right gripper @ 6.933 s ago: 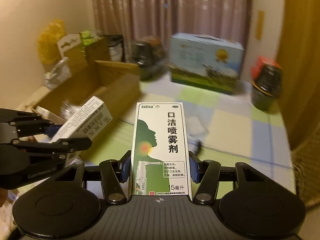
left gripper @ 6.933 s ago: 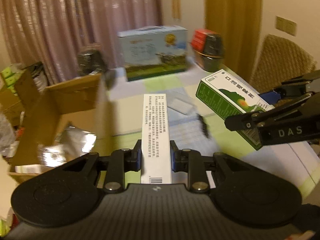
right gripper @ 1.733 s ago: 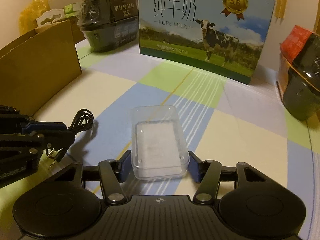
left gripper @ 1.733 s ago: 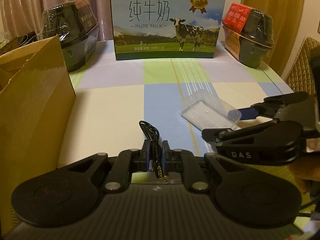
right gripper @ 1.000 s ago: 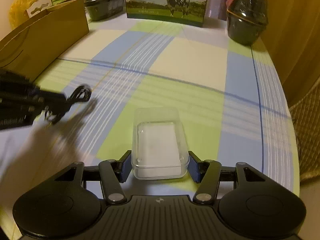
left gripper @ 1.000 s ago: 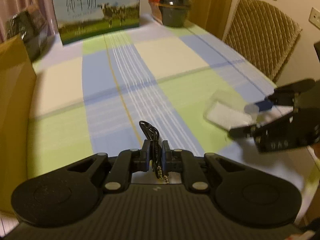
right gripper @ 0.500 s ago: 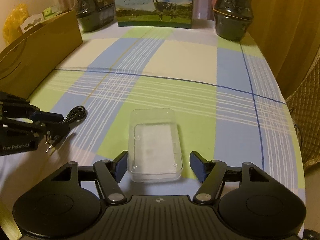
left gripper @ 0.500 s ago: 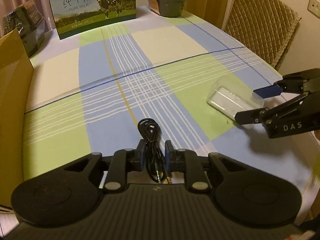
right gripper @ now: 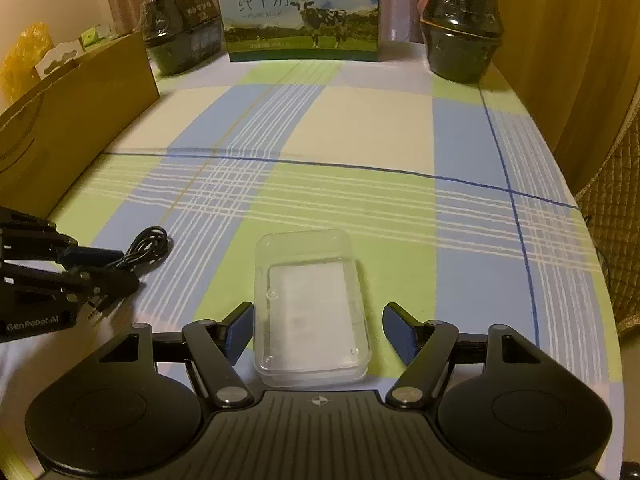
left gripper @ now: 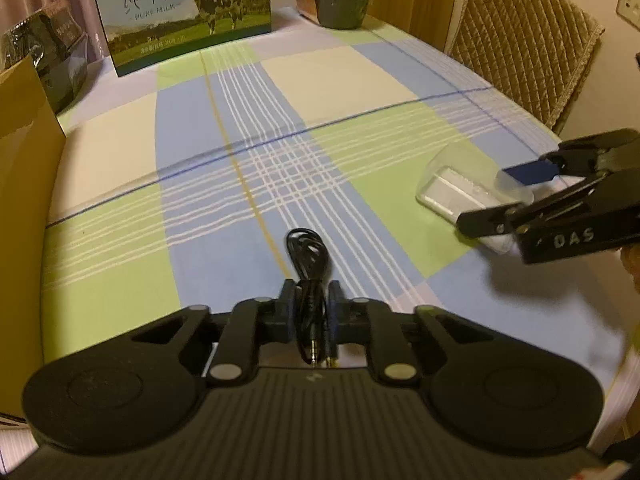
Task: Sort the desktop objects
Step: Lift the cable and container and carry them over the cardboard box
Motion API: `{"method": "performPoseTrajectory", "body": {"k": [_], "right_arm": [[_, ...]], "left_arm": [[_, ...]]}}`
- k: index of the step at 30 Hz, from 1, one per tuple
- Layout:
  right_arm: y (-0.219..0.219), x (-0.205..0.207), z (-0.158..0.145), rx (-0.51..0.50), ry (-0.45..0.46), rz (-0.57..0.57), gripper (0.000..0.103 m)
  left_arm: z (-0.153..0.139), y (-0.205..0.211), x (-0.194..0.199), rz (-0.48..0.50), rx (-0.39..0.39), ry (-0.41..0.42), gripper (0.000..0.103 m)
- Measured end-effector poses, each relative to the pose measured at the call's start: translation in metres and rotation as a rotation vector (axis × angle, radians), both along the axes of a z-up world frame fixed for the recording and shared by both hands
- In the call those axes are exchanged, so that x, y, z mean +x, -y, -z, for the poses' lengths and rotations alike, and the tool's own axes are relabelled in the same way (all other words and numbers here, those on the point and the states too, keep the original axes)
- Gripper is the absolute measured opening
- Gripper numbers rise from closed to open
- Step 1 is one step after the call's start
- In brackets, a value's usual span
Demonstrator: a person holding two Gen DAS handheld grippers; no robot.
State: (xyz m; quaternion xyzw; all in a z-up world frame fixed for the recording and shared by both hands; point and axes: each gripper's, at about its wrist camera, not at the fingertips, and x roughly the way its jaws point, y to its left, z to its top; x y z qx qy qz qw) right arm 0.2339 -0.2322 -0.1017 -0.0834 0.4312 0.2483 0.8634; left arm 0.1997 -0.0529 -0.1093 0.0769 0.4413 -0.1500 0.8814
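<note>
A: Left gripper (left gripper: 311, 309) state?
B: Clamped on the coiled black cable (left gripper: 309, 257), loop resting on the counter (right gripper: 360, 128).
A: Right gripper (right gripper: 318, 330)?
B: Jaws opening, pads clear of the clear plastic box (right gripper: 310, 304), which sits flat between them on the checked cloth.
A: Surroundings?
B: Cardboard box (right gripper: 76, 108) along the left edge, milk carton case (right gripper: 298, 12) at the far end flanked by two dark tubs (right gripper: 460, 26), quilted chair (left gripper: 520, 44) off the right side. Middle of the counter is bare.

Black cable (left gripper: 308, 256); clear box (right gripper: 310, 304); plaid tablecloth (right gripper: 360, 200)
</note>
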Motion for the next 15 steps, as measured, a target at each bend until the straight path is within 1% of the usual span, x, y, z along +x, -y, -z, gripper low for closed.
{"method": "performPoseTrajectory", "body": {"k": [3,12,14,15], "right_arm": [[-0.0045,-0.0011,0.0023,-0.019,0.008,-0.011,0.068],[-0.0077,0.001,0.0047,-0.023,0.003,0.002,0.067],[-0.0085,0.0,0.0043,-0.039,0.018,0.004,0.055],[-0.0092,-0.0004,0.0037,-0.054,0.023,0.001,0.054]], "left_arm": [[0.0007,0.0,0.0008,-0.002,0.002,0.0,0.011],[-0.0015,0.0012,0.0009,0.001,-0.003,0.0,0.011],[-0.0018,0.0011,0.0007,0.002,-0.001,0.0,0.011],[-0.0014,0.0009,0.001,0.003,0.0,-0.001,0.011]]}}
